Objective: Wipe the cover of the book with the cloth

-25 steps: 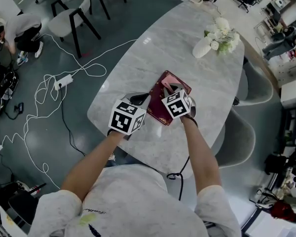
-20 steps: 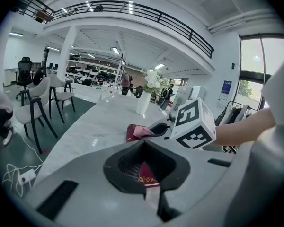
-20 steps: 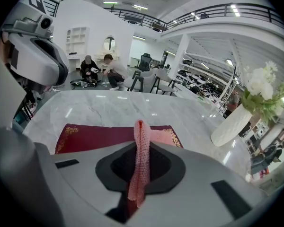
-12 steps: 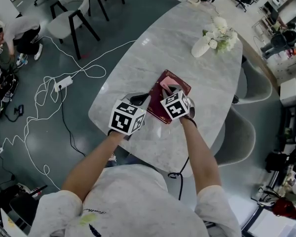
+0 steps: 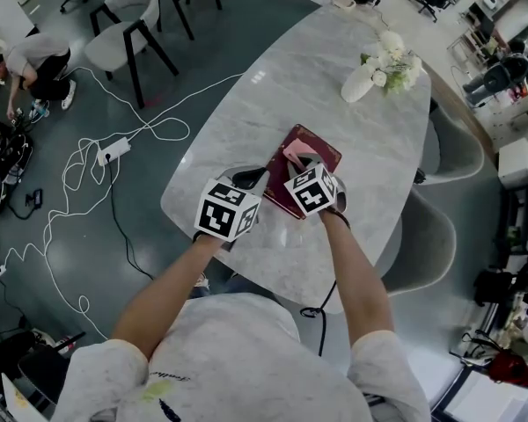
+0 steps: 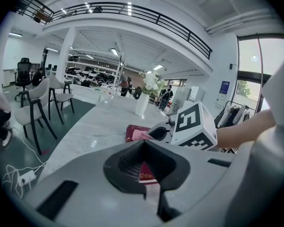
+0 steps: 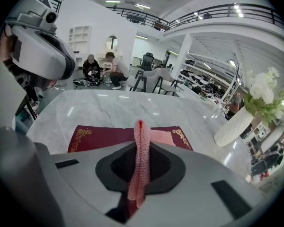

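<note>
Left claw [image 6: 147, 176] is pressed together on the near left edge of the dark red hardcover book with gold corner ornaments [image 5: 312, 144] (a sliver of the cover shows between its jaws). The book lies flat on the white marble oval surface [image 5: 308, 60], near the surface's near end. The right claw [image 7: 139, 174], just right of the left one, is pinching a pink mesh cloth [image 7: 141, 141]; the cloth's free end rests on the cover. A white vase of white flowers [image 5: 374, 73] stands far right, well apart from the book.
</note>
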Available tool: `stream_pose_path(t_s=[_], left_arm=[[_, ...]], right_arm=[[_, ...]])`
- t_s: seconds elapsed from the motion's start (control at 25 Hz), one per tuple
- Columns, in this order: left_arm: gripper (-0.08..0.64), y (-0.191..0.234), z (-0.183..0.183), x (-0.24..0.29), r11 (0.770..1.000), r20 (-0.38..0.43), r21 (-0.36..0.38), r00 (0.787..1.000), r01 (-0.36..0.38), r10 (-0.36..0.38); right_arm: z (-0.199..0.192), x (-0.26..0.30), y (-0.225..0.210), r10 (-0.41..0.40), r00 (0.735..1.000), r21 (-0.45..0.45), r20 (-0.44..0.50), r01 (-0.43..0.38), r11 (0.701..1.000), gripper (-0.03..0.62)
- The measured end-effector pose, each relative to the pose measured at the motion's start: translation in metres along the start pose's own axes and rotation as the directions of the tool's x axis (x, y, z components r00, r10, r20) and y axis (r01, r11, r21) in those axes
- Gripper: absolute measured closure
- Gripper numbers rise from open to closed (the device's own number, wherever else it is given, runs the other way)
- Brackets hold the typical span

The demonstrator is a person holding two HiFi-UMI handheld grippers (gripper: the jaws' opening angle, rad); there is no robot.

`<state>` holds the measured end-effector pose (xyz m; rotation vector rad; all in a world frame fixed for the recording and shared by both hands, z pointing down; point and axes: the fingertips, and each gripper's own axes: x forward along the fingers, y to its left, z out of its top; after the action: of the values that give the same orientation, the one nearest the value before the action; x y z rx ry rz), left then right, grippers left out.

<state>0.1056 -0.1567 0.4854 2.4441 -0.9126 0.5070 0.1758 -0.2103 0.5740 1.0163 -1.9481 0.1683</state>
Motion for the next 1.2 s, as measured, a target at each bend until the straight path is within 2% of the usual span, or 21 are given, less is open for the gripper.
stream_pose_path(t_s=[1.2], left_arm=[[0.554, -0.004, -0.01, -0.022, 1.0, 0.0, 0.013, 1.0, 0.015, -0.015]], right_arm=[[0.003, -0.012, 0.034, 0.026, 1.0, 0.001, -0.008, -0.026, 1.0, 0.572]])
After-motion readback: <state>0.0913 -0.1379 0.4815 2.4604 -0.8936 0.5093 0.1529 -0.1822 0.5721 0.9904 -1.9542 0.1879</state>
